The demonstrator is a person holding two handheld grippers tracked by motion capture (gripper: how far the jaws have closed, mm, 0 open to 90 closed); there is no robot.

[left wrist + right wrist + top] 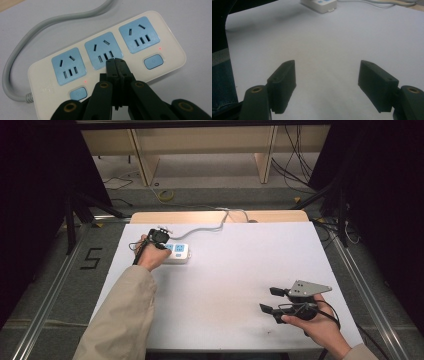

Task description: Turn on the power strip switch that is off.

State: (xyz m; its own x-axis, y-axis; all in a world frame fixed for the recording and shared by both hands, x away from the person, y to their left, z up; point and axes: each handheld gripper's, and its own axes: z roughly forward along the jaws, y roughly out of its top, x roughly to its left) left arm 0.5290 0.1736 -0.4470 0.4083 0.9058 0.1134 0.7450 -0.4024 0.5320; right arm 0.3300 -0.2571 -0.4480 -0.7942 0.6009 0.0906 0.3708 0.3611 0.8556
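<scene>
The left gripper point(115, 62), fingers pressed together and holding nothing, hovers over the white power strip point(107, 62), whose faint embossed logo is unreadable, while the right gripper point(327, 85) gapes empty nearer the person.

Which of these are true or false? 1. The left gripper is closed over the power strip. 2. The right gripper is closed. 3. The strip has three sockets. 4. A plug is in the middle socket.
1. True: the left gripper has its jaws together above the power strip.
2. False: the right gripper is open over the bare table.
3. True: three blue sockets.
4. False: the middle socket has no plug in it.
</scene>
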